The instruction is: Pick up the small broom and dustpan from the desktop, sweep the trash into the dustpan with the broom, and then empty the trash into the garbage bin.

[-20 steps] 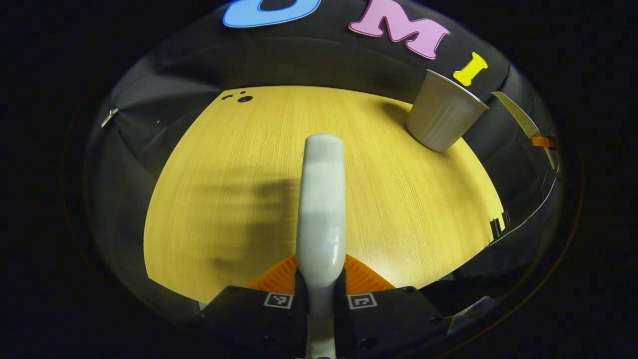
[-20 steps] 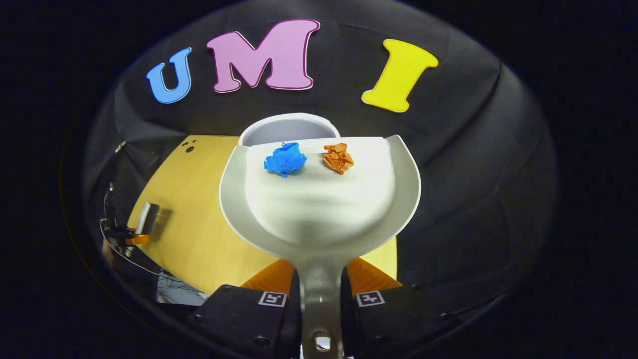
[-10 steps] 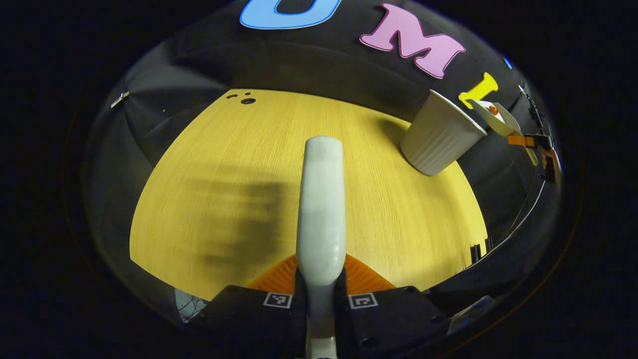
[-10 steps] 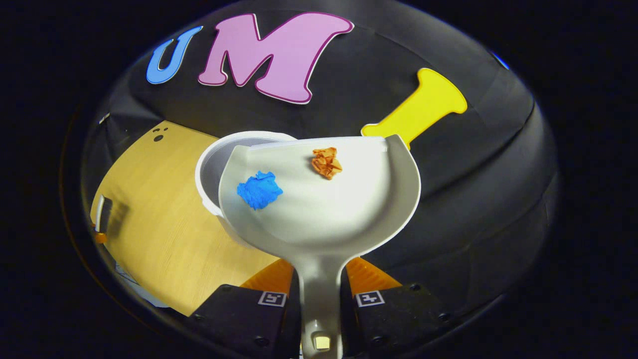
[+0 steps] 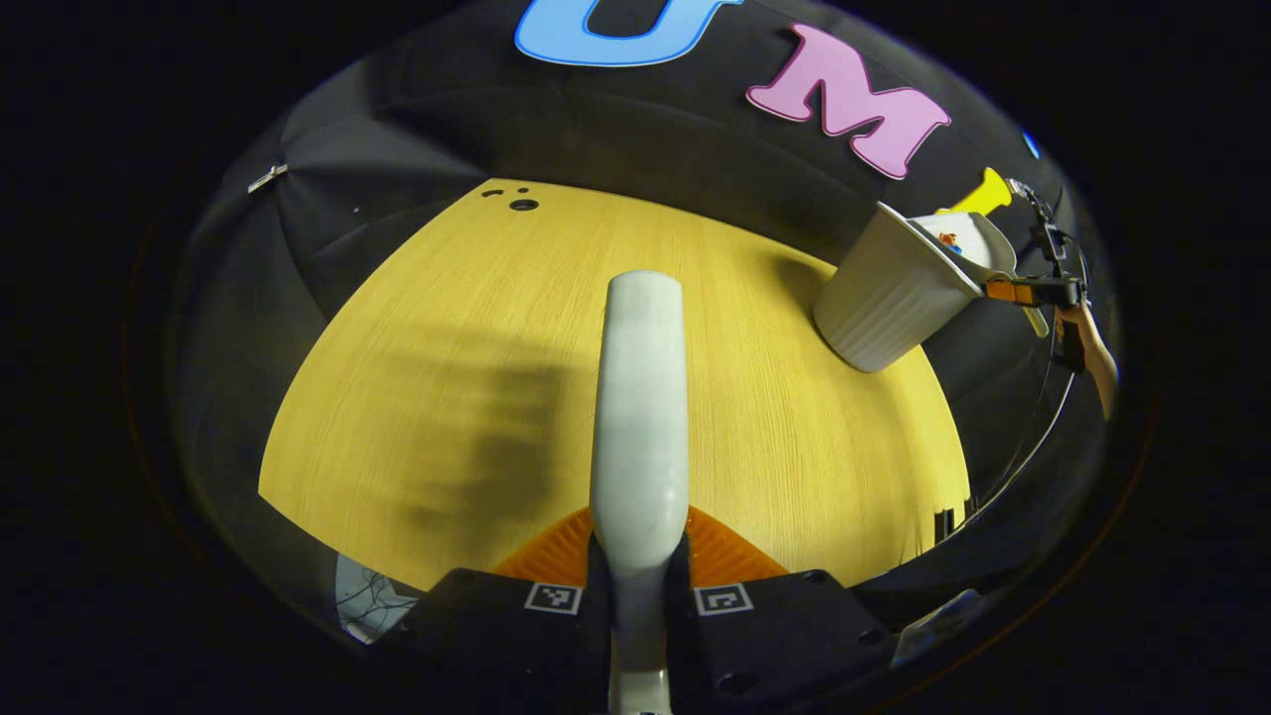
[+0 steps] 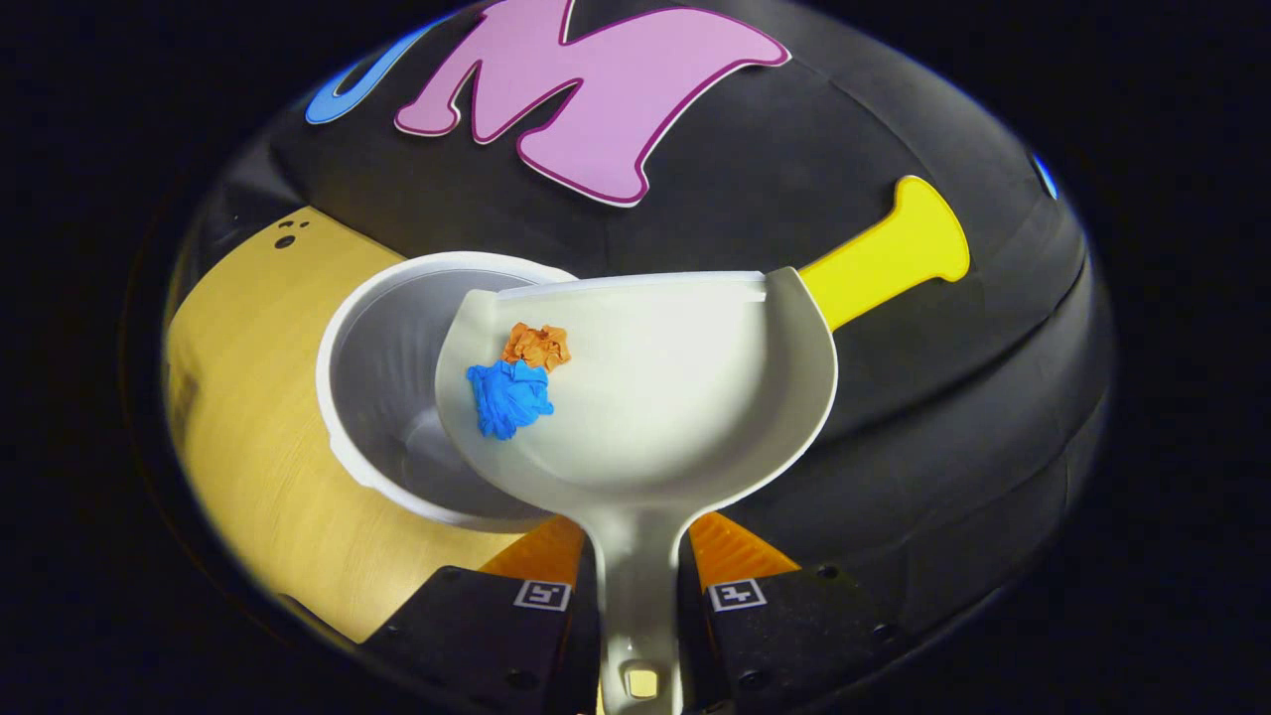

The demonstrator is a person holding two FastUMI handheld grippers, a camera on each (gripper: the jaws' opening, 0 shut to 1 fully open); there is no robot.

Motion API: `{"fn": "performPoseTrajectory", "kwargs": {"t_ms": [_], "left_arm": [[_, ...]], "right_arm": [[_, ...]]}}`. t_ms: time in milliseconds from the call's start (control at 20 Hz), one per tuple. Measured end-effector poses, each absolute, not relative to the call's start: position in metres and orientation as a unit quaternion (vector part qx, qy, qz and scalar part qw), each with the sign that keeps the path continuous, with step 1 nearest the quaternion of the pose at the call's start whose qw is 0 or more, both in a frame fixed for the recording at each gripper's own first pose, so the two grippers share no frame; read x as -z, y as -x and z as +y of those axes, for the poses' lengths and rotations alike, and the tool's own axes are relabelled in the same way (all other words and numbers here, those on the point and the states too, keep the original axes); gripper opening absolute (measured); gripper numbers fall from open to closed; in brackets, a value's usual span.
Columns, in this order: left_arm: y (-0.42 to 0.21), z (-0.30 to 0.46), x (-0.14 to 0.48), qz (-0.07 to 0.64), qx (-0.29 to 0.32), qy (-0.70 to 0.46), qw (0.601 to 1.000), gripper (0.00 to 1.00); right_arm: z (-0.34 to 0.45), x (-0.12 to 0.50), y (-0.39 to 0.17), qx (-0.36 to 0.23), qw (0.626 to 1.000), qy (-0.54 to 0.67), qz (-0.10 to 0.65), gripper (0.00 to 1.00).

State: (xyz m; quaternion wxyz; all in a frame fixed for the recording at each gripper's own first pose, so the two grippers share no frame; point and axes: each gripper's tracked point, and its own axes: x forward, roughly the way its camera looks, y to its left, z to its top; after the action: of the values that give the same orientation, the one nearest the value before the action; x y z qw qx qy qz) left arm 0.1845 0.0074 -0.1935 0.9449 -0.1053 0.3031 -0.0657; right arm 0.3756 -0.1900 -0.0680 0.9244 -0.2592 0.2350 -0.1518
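Across the lower part of both views lies the yellow wooden desktop [image 5: 447, 397], with the black cloth wall behind it. On the desktop stands the white garbage bin [image 6: 397, 397], open at the top; in the left gripper view it is at the far right of the table [image 5: 889, 298]. Above its rim hangs the white dustpan [image 6: 655, 387], tilted toward its left side, so its left edge is over the bin's opening. Its handle runs straight back along the view's middle line, and its wide mouth points away from the camera. The right gripper [image 6: 635, 556] is clamped on this handle with both fingers. The broom [image 5: 640, 397] is long and white; its long axis goes straight forward from the left gripper [image 5: 638, 551], which presses on it from both sides, and its rounded end points to the far table edge. Inside the dustpan, near its left wall, the blue paper ball [image 6: 509, 397] and the orange paper ball [image 6: 536, 345] touch each other.
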Motion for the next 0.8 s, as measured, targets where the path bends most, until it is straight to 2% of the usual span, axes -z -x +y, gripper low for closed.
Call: {"fn": "performPoseTrajectory", "kwargs": {"t_ms": [50,450,650,700,800], "left_arm": [[-0.184,0.01,0.194,0.302,0.062,0.108,0.945,0.27],[-0.181,0.021,0.196,0.303,0.052,0.119,0.944,0.27],[-0.18,0.022,0.201,0.309,0.055,0.11,0.943,0.26],[-0.18,0.022,0.202,0.312,0.055,0.103,0.943,0.25],[-0.178,0.021,0.204,0.316,0.058,0.099,0.942,0.29]], "right_arm": [[-0.191,0.07,-0.378,0.158,0.919,0.276,0.233,0.35],[-0.209,0.063,-0.394,0.203,0.865,0.413,0.199,0.35],[-0.208,0.048,-0.399,0.216,0.803,0.532,0.16,0.35],[-0.205,0.043,-0.4,0.216,0.789,0.555,0.15,0.39],[-0.203,0.031,-0.395,0.214,0.767,0.589,0.139,0.35]]}}
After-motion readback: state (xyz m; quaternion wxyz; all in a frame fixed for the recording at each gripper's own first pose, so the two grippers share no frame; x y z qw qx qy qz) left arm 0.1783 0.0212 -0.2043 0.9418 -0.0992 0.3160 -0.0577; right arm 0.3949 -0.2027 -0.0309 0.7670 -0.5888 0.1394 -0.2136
